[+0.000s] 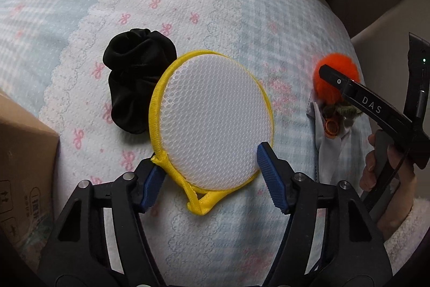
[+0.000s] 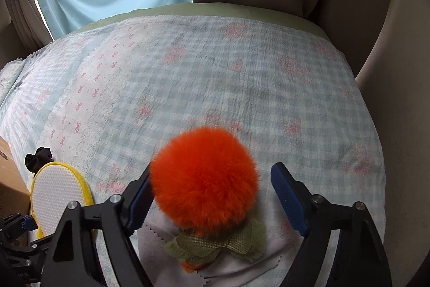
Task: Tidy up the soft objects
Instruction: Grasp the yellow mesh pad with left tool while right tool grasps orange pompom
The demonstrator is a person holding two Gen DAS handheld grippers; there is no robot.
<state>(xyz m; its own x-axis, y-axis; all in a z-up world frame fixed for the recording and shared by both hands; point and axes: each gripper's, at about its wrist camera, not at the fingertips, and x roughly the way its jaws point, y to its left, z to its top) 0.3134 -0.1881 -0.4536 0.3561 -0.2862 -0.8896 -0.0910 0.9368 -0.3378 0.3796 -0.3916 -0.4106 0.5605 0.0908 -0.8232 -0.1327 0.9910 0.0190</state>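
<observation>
Centrally, yellow-rimmed mesh pad [image 1: 215, 120] lies flat on quilt [image 1: 80, 4], w/ black scrunchie [image 1: 138, 80] touching its left rim. Left gripper [image 1: 211, 168]: jaws spread wide, straddling pad's near edge, nothing clamped. Orange pom-pom [image 2: 204, 176] w/ green felt leaf [image 2: 228, 241] rests on pale cloth [image 2: 158, 241], well right of pad. Right gripper [image 2: 212, 201]: jaws apart either side of pom-pom; contact can't be judged. Cardboard box [image 1: 24, 166] at left edge.
</observation>
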